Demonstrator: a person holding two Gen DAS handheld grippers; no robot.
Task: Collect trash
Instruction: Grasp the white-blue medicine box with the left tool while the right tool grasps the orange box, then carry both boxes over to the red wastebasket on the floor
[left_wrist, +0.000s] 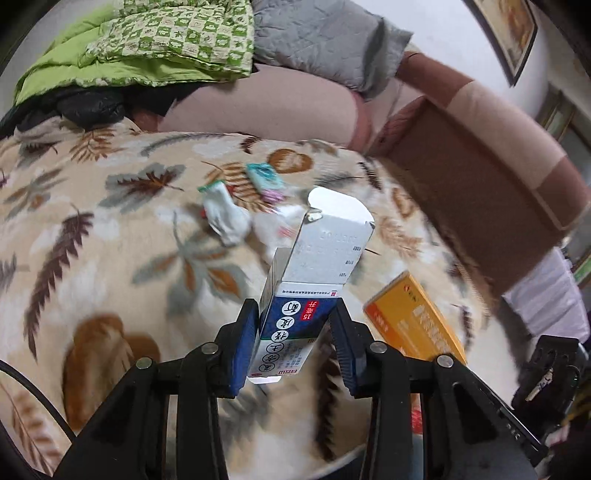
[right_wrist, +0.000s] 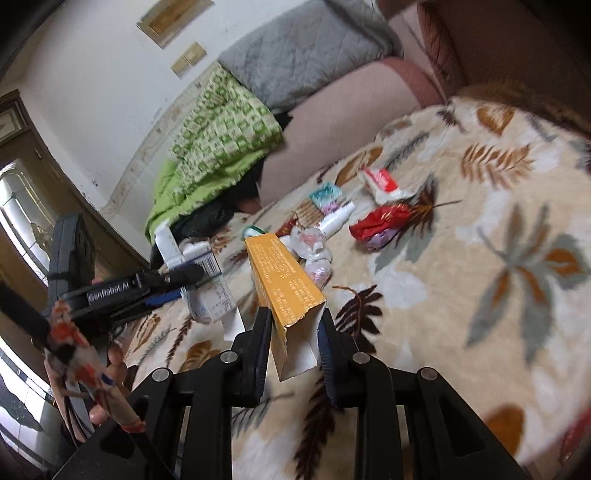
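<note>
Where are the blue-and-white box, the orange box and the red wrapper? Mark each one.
blue-and-white box (left_wrist: 291, 325): left wrist view, on its blue printed face.
orange box (right_wrist: 284, 280): right wrist view, on its printed top face.
red wrapper (right_wrist: 380, 219): right wrist view, on its crumpled middle.

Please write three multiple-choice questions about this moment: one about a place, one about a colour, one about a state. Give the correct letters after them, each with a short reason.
1. Where does the remaining trash lie?
A. on the leaf-patterned blanket
B. on a wooden floor
C. inside a bin

2. What colour is the box in the right gripper?
A. green
B. orange-yellow
C. black

3. What is the state of the left gripper?
A. open and empty
B. shut on a crumpled wrapper
C. shut on the blue-and-white medicine box

Answers:
1 A, the red wrapper and other scraps rest on the blanket.
2 B, the orange-yellow box sits between its pads.
3 C, both pads press on its sides.
</note>
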